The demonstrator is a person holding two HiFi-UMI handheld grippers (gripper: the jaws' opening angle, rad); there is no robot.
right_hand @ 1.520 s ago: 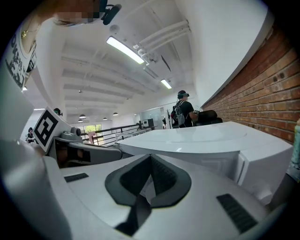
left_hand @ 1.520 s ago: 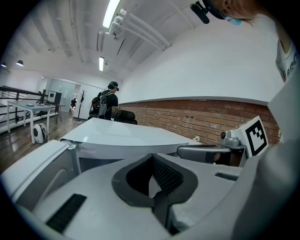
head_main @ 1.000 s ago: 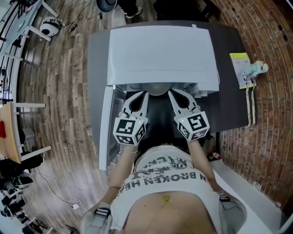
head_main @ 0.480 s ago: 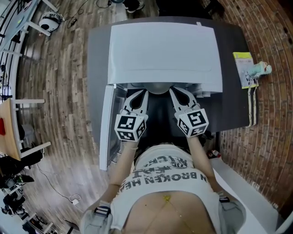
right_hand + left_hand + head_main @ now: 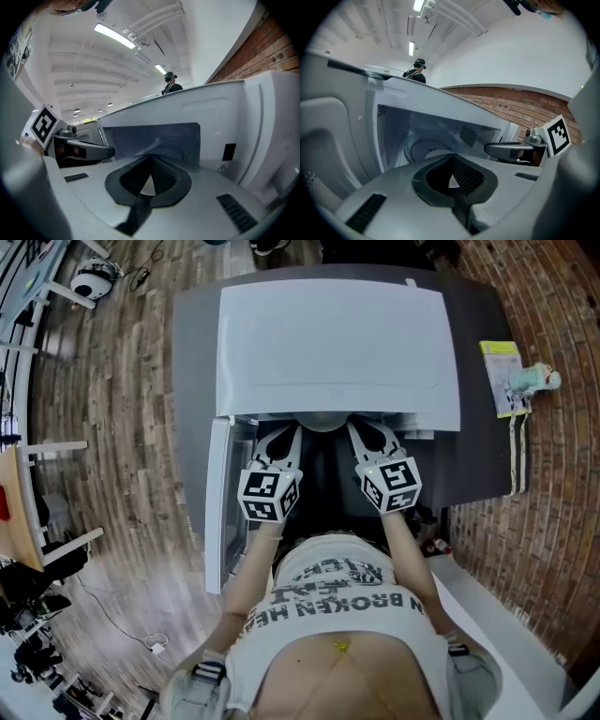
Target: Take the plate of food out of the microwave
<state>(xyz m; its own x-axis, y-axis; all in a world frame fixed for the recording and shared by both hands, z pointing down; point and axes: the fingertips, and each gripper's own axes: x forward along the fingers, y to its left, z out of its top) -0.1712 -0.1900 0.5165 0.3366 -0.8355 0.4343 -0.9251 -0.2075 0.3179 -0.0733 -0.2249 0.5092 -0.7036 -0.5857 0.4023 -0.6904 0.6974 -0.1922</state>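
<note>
Left hand-held gripper (image 5: 292,431) and right hand-held gripper (image 5: 355,428): both closed, empty, at the open microwave's (image 5: 337,343) mouth. Plate (image 5: 323,421) inside, rim at 12 o'clock between them. Best to open both, clamp the rim at 9 and 3 o'clock, and draw out level.

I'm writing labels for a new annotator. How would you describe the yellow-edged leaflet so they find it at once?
In the head view, find the white microwave on the dark grey table. At the table's right edge, by the brick surface, lies the leaflet. It is flat, rectangular and yellow-topped, unlike the small rounded pale green-and-white object beside it.
</note>
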